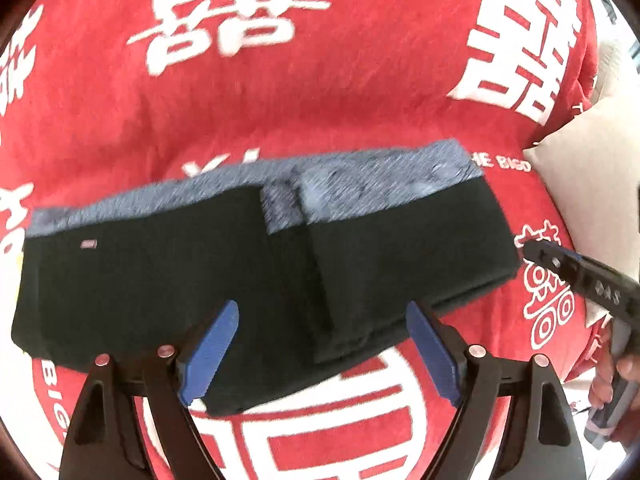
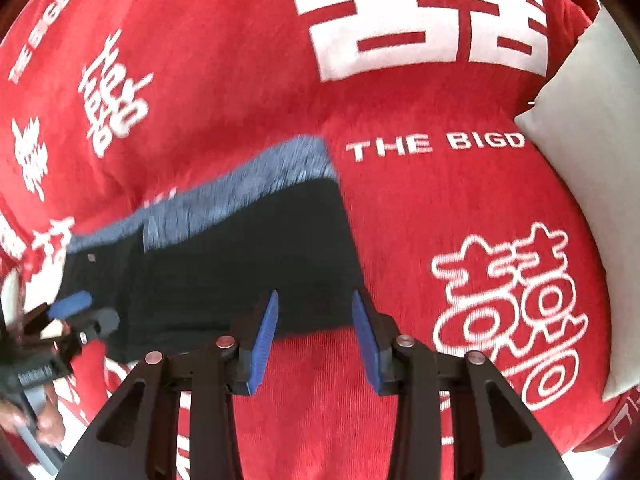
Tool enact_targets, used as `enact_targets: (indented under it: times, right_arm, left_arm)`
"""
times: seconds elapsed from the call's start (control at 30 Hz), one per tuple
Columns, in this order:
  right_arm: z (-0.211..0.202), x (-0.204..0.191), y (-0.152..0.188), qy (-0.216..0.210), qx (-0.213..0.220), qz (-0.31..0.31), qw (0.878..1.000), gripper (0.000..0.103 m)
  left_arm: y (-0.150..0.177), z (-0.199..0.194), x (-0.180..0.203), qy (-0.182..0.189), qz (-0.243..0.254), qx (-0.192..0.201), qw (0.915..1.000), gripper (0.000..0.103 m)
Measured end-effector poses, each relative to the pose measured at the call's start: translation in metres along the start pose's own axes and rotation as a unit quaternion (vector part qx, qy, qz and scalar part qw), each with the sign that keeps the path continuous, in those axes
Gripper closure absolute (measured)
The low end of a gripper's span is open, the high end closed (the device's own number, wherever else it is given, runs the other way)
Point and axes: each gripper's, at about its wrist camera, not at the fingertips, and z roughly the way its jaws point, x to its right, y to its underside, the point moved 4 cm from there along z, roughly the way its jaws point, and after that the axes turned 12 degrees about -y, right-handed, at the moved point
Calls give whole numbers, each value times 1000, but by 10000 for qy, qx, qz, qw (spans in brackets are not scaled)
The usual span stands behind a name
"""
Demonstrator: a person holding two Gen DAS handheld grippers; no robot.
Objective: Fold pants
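Fingers of left gripper spread apart, nothing held; right gripper likewise parted and empty. Black pants seen folded into long band, grey lining exposed along far edge, laid on red blanket beside white pillow.

Open red blanket beyond and all around the folded pants: free passage there. To the right, a white pillow lying on the blanket's edge, blocking that side; bare blanket between it and the pants. Left gripper spread wide over the near edge of the pants, right gripper parted just off their right corner, each crowding the other's flank.
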Motion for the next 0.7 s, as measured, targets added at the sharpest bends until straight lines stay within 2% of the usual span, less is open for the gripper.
enact_targets:
  times: [0.03, 0.07, 0.17, 0.23, 0.27, 0.3, 0.37, 0.53, 0.6, 0.67, 0.7]
  right_arm:
    - [2, 3, -7, -56, 21, 81, 9999, 62]
    - [5, 8, -18, -111, 33, 190, 9998, 68]
    - [17, 16, -42, -386, 48, 385, 9985, 69]
    - [32, 27, -58, -712, -74, 623, 9955, 63]
    - [40, 35, -66, -777, -147, 782, 9938, 48]
    - [45, 41, -70, -838, -153, 888, 9924, 39]
    - [56, 53, -79, -1235, -174, 1124, 9858, 39]
    - [93, 59, -92, -1805, -521, 1258, 9741, 39]
    - [108, 56, -92, -2073, -761, 1381, 9655, 63]
    - [108, 56, -93, -1908, -747, 1375, 9691, 74]
    - [105, 59, -91, -1906, -677, 1431, 9688, 76]
  left_arm:
    - [-4, 0, 6, 36, 20, 25, 10000, 17]
    - [-8, 1, 11, 64, 38, 43, 10000, 17]
    - [-18, 11, 34, 129, 129, 92, 9998, 17]
    - [-19, 25, 44, 81, 174, -6, 9998, 17]
    - [-17, 31, 46, 55, 183, -57, 9998, 17]
    - [-15, 41, 48, 1, 176, -173, 9997, 17]
    - [-10, 53, 45, -46, 117, -325, 9994, 17]
    - [-6, 66, 37, 18, -116, -493, 9987, 17]
    - [-8, 67, 39, -72, -42, -480, 9988, 17]
    - [-13, 67, 40, -98, -26, -524, 9986, 17]
    - [-15, 67, 41, -82, -19, -538, 9985, 17]
